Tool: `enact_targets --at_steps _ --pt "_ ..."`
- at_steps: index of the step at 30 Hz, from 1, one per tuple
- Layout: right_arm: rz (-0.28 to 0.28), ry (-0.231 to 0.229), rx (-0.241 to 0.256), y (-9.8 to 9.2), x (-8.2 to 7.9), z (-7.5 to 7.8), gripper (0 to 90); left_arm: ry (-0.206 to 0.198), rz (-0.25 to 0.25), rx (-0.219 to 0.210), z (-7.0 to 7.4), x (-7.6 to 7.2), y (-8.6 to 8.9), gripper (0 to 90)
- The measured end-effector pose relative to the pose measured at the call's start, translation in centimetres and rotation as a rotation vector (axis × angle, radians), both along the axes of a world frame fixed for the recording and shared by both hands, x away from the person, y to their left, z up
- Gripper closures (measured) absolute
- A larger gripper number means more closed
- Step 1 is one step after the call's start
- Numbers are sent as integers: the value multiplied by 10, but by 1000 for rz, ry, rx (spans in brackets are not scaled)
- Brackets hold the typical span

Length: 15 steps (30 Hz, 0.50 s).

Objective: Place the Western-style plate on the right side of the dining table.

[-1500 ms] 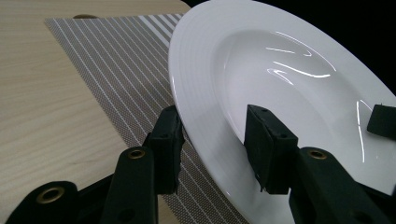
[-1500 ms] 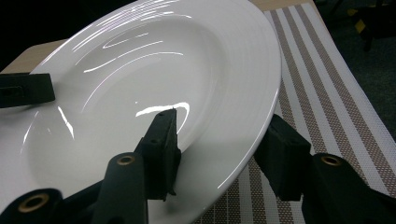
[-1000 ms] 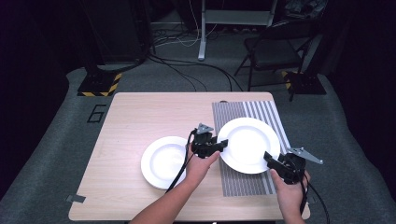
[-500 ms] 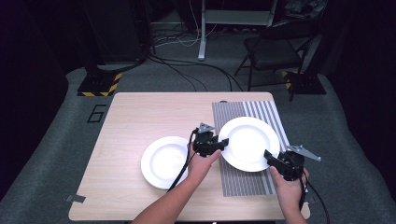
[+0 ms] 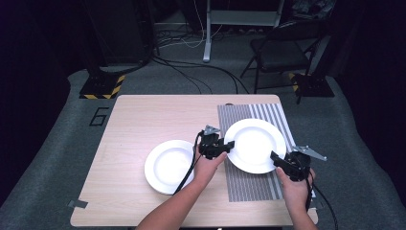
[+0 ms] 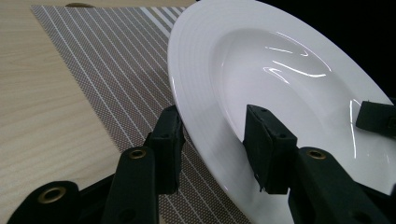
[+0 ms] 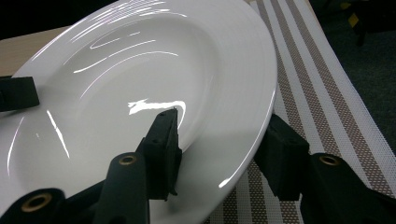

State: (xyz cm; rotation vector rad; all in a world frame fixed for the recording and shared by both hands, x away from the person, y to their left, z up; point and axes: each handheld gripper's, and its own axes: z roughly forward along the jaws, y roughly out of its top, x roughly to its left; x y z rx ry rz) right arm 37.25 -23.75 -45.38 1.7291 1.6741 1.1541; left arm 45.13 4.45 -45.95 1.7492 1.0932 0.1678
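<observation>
Large white plate (image 5: pixel 255 144) sits right of centre in the high view, over the striped placemat (image 5: pixel 249 187), held at two opposite points of its rim. Left gripper (image 5: pixel 229 145) meets the rim's left edge; in the left gripper view its jaws straddle the rim, one under the lip and one inside the bowl, clamped on it. Right gripper (image 5: pixel 274 156) takes the lower right edge; the right gripper view shows the same straddle, one jaw inside the well, one beneath the rim, closed on the plate. In both gripper views the plate looks tilted and raised off the mat, though how far clear I cannot tell. A second, smaller plate (image 5: pixel 171 165) lies flat on the bare table (image 5: pixel 129 124), lower left of centre, untouched. Risks, as I judge them: glazed rim is slick and the jaws bite only a narrow strip, so uneven lift or one hand pulling away could let the rim slide out and drop onto the mat; a swing left could also clip the smaller plate. Against the frame one second earlier: the plate appears a little farther up and left in frame, both grippers having travelled with it; smaller plate unmoved.
</observation>
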Motion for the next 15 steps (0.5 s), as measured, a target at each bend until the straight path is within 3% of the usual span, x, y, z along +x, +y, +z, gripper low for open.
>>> enact_targets --at_steps 15 --pt "-4 21 -6 -6 10 -15 509 14 0 11 -13 7 -7 579"
